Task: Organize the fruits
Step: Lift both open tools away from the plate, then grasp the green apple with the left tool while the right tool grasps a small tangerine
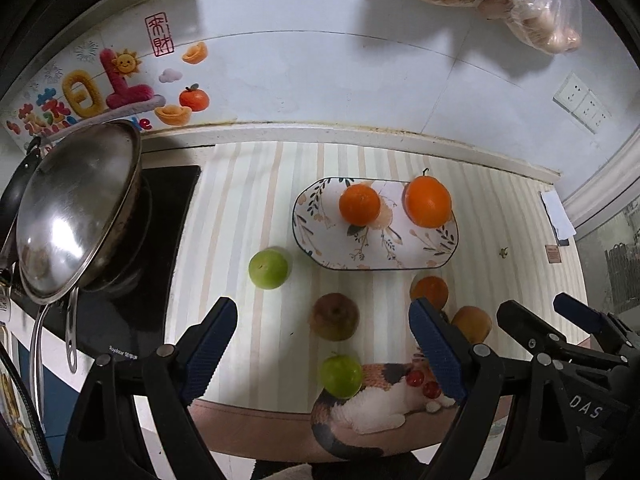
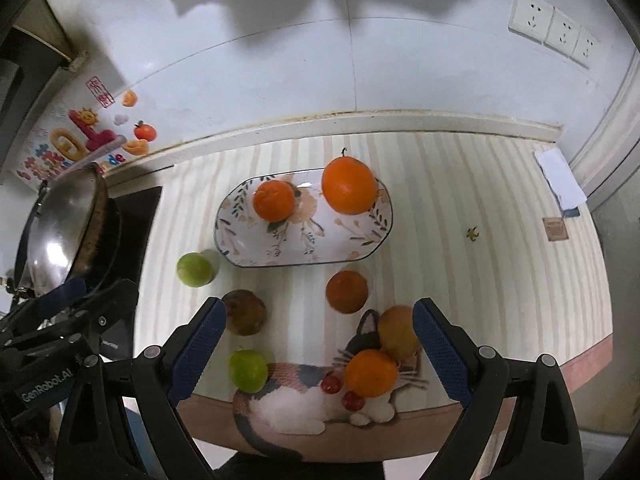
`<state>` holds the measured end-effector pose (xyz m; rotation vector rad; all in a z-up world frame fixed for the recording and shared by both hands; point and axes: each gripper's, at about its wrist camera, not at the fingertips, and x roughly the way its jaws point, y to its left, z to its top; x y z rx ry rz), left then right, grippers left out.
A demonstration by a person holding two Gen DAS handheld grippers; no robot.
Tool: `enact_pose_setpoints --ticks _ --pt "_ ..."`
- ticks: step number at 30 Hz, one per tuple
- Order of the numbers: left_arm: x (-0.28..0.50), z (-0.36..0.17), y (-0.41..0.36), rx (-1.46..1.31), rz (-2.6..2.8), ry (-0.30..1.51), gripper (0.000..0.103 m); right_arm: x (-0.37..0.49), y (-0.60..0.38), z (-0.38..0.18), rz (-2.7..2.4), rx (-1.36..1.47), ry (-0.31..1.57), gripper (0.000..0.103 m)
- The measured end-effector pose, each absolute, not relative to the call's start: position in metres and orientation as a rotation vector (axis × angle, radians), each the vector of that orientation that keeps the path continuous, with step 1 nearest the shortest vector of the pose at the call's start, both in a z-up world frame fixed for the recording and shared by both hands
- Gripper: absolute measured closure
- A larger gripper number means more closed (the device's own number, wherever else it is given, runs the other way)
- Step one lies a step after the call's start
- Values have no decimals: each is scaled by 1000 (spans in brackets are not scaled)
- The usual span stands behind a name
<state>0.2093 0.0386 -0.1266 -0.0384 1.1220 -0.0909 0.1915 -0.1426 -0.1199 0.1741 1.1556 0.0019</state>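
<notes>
An oval white ceramic plate with a floral pattern and dark rim (image 1: 320, 248) (image 2: 240, 252) sat on the striped cream surface (image 1: 248, 184) (image 2: 460, 184), toward the tiled back wall. On it lay two bright oranges: a smaller round one (image 1: 359, 204) (image 2: 274, 201) near the middle and a larger one with a short stem (image 1: 428, 201) (image 2: 349, 185) at the plate's right end.

The other fruits lay loose on the surface, nearer the cameras. A pale green round fruit (image 1: 268, 268) (image 2: 195, 269) sat just off the plate's left end. A dull brown round fruit (image 1: 335, 316) (image 2: 244, 312) lay nearer still, and a brighter green fruit (image 1: 341, 376) (image 2: 248, 370) rested at the edge of a printed calico cat picture (image 1: 384, 400) (image 2: 304, 404) on the surface covering. To the right were a dark orange fruit (image 1: 430, 290) (image 2: 346, 291), a yellow-brown fruit (image 1: 474, 323) (image 2: 396, 332), and, in the right wrist view, another bright orange (image 2: 371, 372) touching it.

The left tongs (image 1: 323, 346) were spread wide and held nothing; the brown fruit and the brighter green fruit lay between and beyond the blue-padded fingers (image 1: 212, 348). The right tongs (image 2: 316, 350) were likewise wide apart and empty, with the near bright orange and yellow-brown fruit close to the right finger. A steel wok (image 1: 76, 208) (image 2: 60, 232) leaned over a black cooktop (image 1: 168, 196) at the left.
</notes>
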Motion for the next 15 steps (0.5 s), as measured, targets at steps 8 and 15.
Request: enact_pose_setpoints --ticks 8,15 --pt "206 -199 29 -21 -115 1283 15 172 -168 -179 4 326 1297 7" --pt "210 -292 12 -82 -109 1518 15 163 -207 -255 -55 488 1424 7"
